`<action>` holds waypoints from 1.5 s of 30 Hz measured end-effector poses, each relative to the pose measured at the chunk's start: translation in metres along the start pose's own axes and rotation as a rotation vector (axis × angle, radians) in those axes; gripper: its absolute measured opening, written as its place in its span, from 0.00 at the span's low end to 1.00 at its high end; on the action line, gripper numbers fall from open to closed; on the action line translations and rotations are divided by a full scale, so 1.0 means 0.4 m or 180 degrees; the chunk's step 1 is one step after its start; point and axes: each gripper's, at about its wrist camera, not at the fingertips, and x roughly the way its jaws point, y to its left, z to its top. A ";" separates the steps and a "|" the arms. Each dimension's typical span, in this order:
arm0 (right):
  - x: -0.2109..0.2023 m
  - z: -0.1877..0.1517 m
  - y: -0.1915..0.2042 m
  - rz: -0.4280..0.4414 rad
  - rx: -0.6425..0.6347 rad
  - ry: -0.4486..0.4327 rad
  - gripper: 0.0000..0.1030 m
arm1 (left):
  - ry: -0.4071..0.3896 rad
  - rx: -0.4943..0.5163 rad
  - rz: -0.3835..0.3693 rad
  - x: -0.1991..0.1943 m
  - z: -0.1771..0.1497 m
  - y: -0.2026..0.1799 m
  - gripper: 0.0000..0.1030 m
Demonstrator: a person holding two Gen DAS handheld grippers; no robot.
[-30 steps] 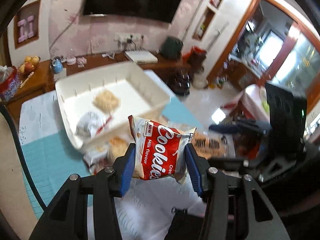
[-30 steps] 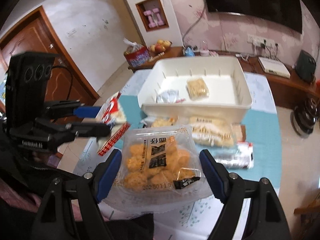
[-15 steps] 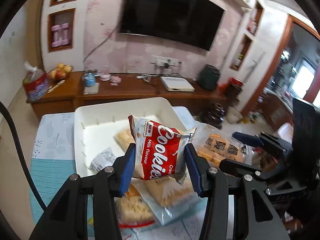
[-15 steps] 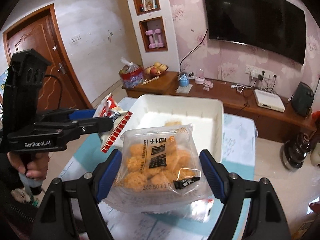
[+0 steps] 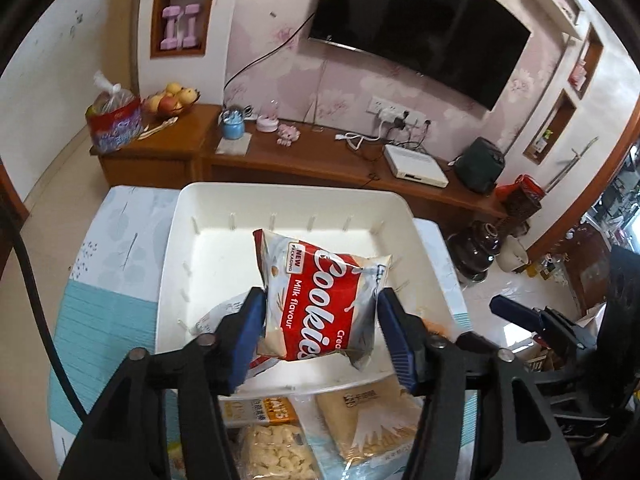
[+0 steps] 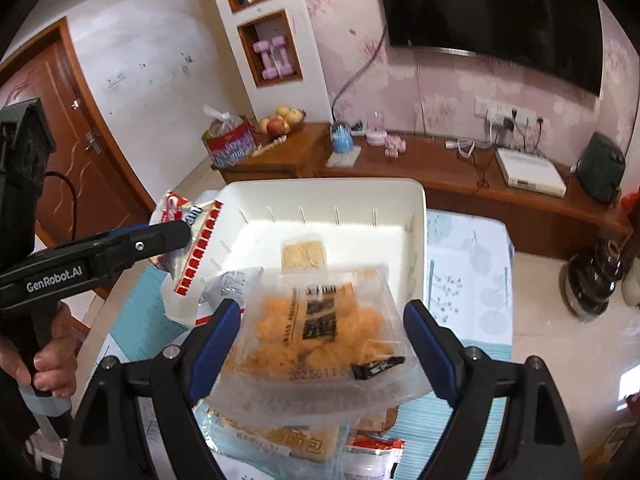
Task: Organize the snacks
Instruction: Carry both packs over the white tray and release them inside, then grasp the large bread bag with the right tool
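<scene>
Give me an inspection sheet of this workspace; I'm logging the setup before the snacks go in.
Surface: table under a pale and teal cloth.
Job's things: white bin holding a beige snack pack and a silver pack; cookie bag and clear fried-snack bag both held above it.
Clutter: more snack packs lie on the table in front of the bin.
Grippers: left gripper shut on cookie bag; right gripper shut on fried-snack bag.
Cables: black cable at the left edge; cords at the wall sockets.
Surroundings: wooden sideboard, TV, fruit bowl, door.
</scene>
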 end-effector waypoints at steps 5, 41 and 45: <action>0.008 -0.002 0.008 0.0045 -0.0028 0.0077 0.83 | -0.0024 -0.0047 0.0103 -0.016 -0.004 0.023 0.70; -0.116 -0.234 -0.063 0.0327 0.1822 0.0590 0.82 | 0.0705 -0.0485 0.0029 -0.164 -0.244 0.150 0.74; -0.106 -0.276 -0.082 0.0349 0.2257 0.0616 0.82 | 0.0914 -0.0307 0.0002 -0.129 -0.246 0.142 0.74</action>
